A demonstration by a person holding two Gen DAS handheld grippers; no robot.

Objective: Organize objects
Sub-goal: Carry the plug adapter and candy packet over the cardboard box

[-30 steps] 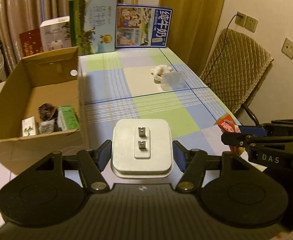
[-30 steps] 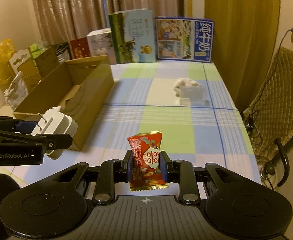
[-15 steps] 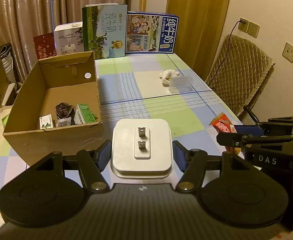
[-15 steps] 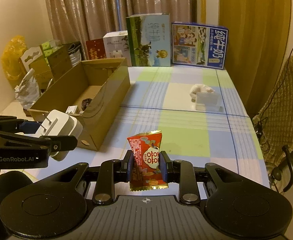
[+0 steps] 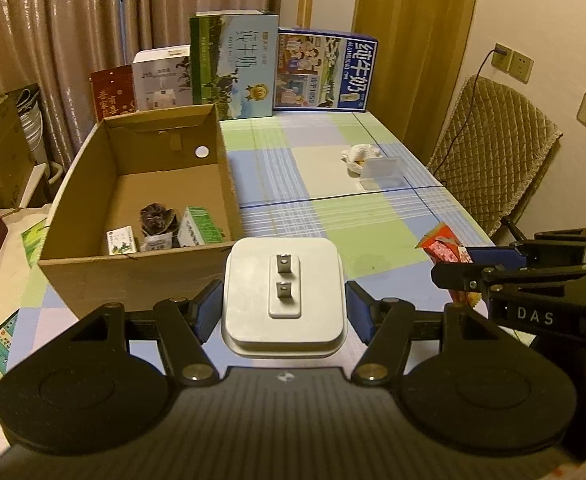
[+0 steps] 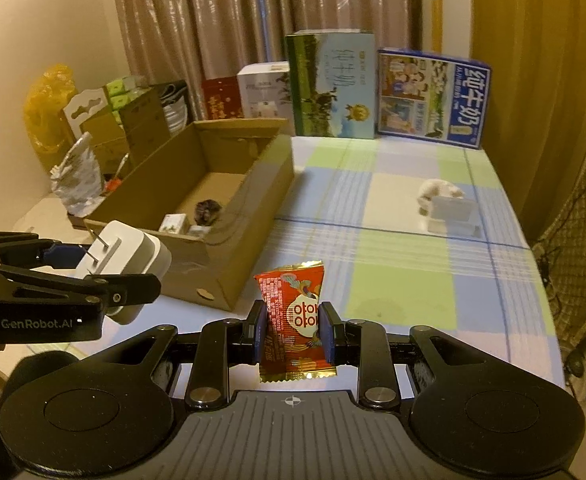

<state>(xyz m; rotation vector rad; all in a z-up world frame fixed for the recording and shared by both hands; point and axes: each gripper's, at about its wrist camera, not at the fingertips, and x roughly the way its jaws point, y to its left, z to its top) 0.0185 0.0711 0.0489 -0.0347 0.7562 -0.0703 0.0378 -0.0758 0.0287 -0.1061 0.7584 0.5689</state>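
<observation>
So the table [image 5: 373, 216] had that blue, green and cream checked cloth on it, with two big milk cartons [image 5: 281, 68] standing at the far end in front of the curtains. On its left side sat an open cardboard box [image 5: 141, 276], which already had a few bits in the near end: a little green carton [image 5: 198, 227], a small white box [image 5: 122, 240] and some dark crinkly thing I couldn't make out.

The left gripper [image 5: 283, 304] was hanging just in front of the box's near wall, jaws clamped on either side of a white charger plug [image 5: 284, 296], prongs facing up toward the camera. Off to its right, the right gripper [image 6: 291, 334] had its jaws pinched in narrow on a red snack packet [image 6: 293, 312], held upright above the tablecloth.

Further back on the cloth there was a small clear plastic stand [image 6: 451, 216] with something white bunched up right behind it.
</observation>
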